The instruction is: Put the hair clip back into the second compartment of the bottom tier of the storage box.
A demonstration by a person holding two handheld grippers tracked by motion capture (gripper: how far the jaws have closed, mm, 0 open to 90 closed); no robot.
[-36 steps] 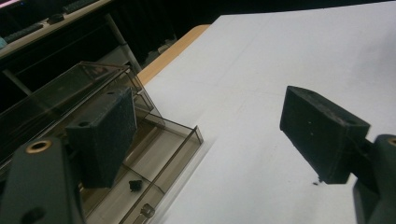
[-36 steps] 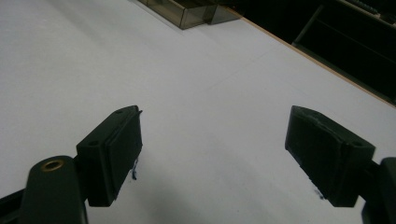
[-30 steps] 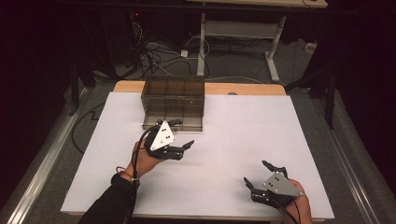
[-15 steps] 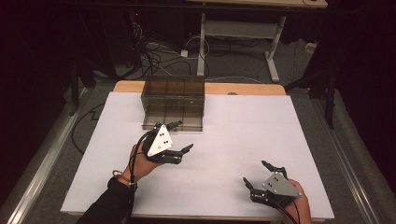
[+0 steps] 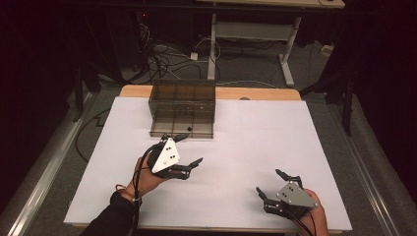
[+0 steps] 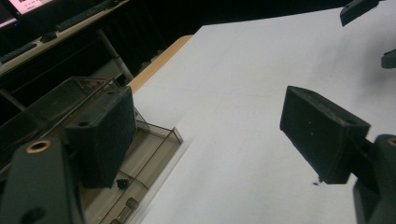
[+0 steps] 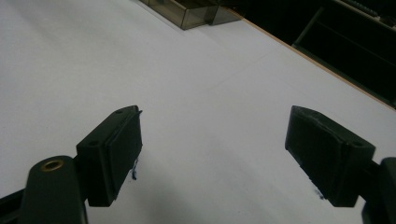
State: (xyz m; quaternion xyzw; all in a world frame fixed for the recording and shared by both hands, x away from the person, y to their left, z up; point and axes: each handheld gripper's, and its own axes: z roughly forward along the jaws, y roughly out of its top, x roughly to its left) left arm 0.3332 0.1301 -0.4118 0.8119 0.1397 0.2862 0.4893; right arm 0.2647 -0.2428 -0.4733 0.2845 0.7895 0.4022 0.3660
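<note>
A smoky translucent compartment box (image 5: 183,105) stands at the back middle of the white table sheet (image 5: 255,142). My left gripper (image 5: 191,149) hovers just in front of the box, open and holding nothing, with one jaw tip close to the box's front edge. In the left gripper view, the left gripper (image 6: 210,135) has its pads wide apart. Beside its left pad (image 6: 100,135) lies the box (image 6: 154,142), with small dark bits in its near compartments. My right gripper (image 5: 269,181) rests open near the front right edge. In its own view, the right gripper (image 7: 212,158) spans bare white sheet.
A wooden table edge (image 5: 255,93) shows behind the sheet. Beyond it are cables (image 5: 162,54) on the floor and a desk frame (image 5: 246,34). A corner of the box (image 7: 187,14) sits far off in the right gripper view. Metal rails (image 5: 44,172) run along the table's sides.
My left gripper has drawn back from the box toward the person, slightly to the left, staying open. The right gripper has barely moved.
</note>
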